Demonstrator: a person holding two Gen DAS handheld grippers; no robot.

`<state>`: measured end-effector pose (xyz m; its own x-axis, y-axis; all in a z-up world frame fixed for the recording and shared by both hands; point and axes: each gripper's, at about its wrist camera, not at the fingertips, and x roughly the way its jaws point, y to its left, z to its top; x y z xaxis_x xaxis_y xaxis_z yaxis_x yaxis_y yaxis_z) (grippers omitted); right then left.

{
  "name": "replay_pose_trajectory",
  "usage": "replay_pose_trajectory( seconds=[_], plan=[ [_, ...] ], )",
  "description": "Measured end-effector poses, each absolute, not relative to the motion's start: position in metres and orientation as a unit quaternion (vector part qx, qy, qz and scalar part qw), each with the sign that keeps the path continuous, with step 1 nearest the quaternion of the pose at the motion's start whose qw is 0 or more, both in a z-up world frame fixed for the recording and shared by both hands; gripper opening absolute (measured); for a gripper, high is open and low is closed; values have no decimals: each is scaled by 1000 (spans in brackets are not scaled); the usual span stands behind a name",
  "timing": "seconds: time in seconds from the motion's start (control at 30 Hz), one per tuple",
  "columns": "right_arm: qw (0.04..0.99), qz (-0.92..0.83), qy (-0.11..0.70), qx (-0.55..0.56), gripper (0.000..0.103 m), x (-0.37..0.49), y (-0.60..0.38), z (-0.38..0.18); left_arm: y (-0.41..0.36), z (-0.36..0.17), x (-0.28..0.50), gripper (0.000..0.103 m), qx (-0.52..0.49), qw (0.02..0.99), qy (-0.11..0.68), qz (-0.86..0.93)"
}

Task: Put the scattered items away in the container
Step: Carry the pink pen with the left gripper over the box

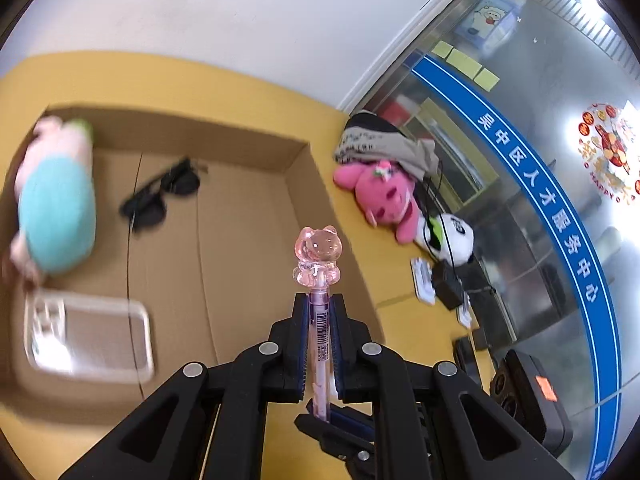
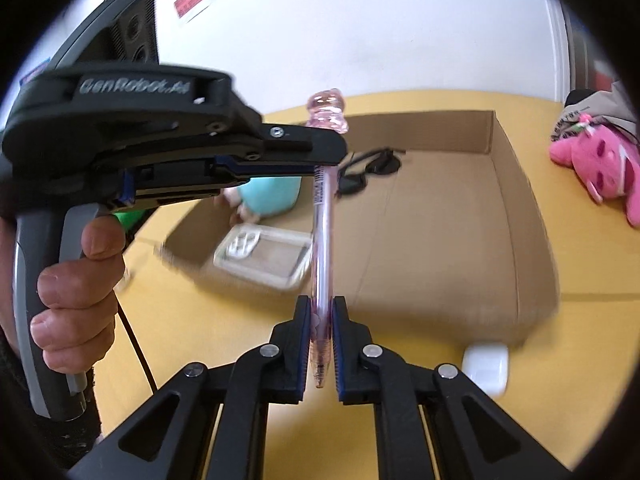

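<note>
Jaws of both the left gripper (image 1: 319,312) and the right gripper (image 2: 321,320) pinch one pink pen (image 1: 318,264), held above the cardboard box (image 1: 296,168). Sunglasses (image 1: 160,196), a plush and a tray already lie inside; the pink plush toy (image 1: 384,196) and the panda toy (image 1: 452,240) remain on the desk (image 1: 380,280).

Both grippers are clamping a clear pink plastic pen (image 2: 322,240): the right gripper (image 2: 321,316) low, the left gripper (image 2: 320,152) high. It is hanging above an open brown cardboard box (image 2: 516,216).

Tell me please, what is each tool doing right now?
Left tool: shut on the pink pen, near its cat-topped end.
Right tool: shut on the same pen's lower end.
</note>
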<state>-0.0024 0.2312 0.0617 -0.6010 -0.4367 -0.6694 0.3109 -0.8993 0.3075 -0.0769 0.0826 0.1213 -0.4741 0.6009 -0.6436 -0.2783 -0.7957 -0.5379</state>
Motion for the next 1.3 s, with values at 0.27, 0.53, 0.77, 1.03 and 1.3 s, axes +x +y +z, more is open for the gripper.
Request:
replay_pose_trajectory(
  seconds=[0.27, 0.53, 0.77, 1.03, 1.3],
  plan=[
    [211, -870, -114, 430, 9, -117, 250, 77, 98, 123, -200, 10, -472, 264, -160, 826],
    [186, -827, -143, 510, 9, -204, 266, 16, 111, 50, -288, 10, -551, 240, -168, 781],
    [144, -798, -149, 565, 9, -240, 263, -36, 120, -2, -320, 9, -588, 227, -162, 759],
    [135, -802, -136, 565, 11, -242, 258, -39, 111, -18, -324, 11, -587, 211, -173, 762],
    [111, -836, -109, 526, 49, -216, 259, -12, 108, 21, -303, 53, -544, 221, -152, 795]
  ],
)
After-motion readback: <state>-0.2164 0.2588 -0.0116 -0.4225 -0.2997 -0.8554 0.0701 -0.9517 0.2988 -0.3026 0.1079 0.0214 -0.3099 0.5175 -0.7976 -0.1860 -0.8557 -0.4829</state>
